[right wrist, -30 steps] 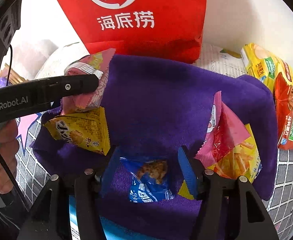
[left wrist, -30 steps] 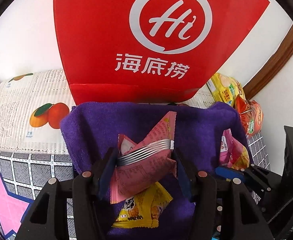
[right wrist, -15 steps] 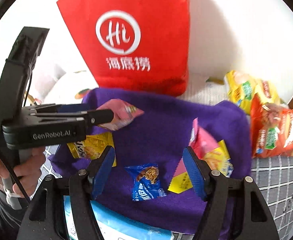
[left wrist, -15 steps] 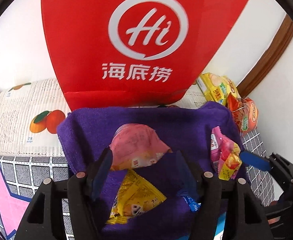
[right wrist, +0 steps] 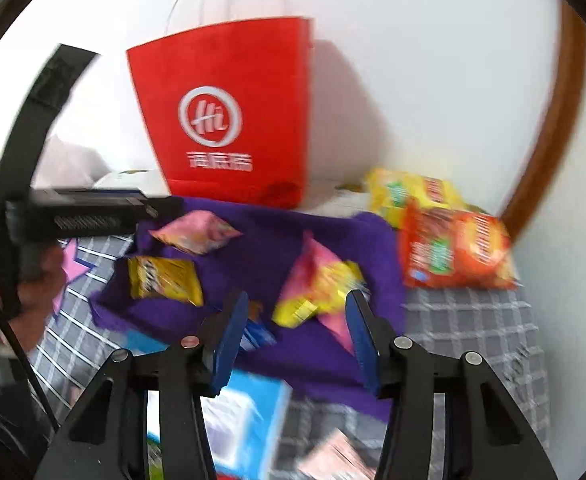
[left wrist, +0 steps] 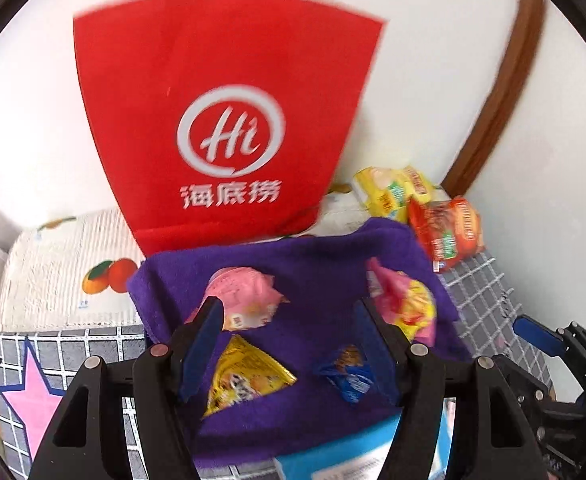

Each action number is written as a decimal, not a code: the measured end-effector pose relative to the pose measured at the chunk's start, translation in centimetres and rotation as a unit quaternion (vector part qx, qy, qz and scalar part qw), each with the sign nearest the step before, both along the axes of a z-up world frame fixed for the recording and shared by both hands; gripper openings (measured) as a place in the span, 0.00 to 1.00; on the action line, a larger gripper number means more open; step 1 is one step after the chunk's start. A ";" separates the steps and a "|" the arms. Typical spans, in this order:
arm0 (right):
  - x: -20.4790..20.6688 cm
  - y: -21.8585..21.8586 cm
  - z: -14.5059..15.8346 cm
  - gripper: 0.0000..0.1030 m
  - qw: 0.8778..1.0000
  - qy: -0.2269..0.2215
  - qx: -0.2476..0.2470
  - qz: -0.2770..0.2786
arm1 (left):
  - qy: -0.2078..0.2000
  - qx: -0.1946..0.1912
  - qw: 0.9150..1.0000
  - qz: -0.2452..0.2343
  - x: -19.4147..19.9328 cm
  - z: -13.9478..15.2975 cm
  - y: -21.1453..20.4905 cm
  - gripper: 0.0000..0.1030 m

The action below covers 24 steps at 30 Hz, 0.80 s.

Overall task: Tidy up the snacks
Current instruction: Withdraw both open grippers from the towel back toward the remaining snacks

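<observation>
Snacks [left wrist: 249, 376] loose on purple towel [left wrist: 317, 280]; both tools empty.

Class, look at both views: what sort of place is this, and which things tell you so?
Probably a home room, set up for sorting snacks: a purple towel over a patterned check cover, a red paper carrier bag against the white wall, brown wooden trim.

A red bag, a purple towel and a checked cloth

The red paper bag [left wrist: 229, 120] stands by the white wall [left wrist: 433, 60]. The purple towel [left wrist: 317, 292] lies on a grey checked cloth [right wrist: 473, 320] with a pink star [left wrist: 33, 396]. A brown wooden strip [right wrist: 553, 140] runs up the wall.
</observation>
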State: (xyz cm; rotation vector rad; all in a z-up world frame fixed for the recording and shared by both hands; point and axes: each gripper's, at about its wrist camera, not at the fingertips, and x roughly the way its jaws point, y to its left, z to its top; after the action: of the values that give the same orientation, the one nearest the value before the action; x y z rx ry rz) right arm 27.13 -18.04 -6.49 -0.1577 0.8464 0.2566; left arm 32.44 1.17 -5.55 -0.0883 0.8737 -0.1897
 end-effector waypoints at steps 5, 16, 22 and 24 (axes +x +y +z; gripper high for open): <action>-2.5 -4.7 -1.1 0.52 0.998 0.033 0.027 -0.050 | -0.013 0.012 1.000 -0.015 -2.9 1.2 -0.9 0.63; -7.3 -6.5 -8.6 0.56 0.996 0.078 -0.010 -0.031 | -0.005 0.029 0.999 -0.015 -9.2 -0.1 0.5 0.63; -8.4 -4.7 -10.5 0.72 0.996 0.057 -0.067 -0.008 | 0.008 0.032 0.999 0.004 -11.2 -1.7 2.1 0.63; -8.1 -4.4 -11.2 0.72 0.995 0.055 -0.084 -0.008 | 0.015 0.034 0.999 0.008 -11.7 -2.5 2.6 0.63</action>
State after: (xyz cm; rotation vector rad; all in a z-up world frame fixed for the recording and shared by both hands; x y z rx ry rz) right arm 19.07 -22.43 -17.73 -0.2968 0.9789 0.1807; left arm 20.74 3.79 -8.02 -0.0356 0.9089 -0.1436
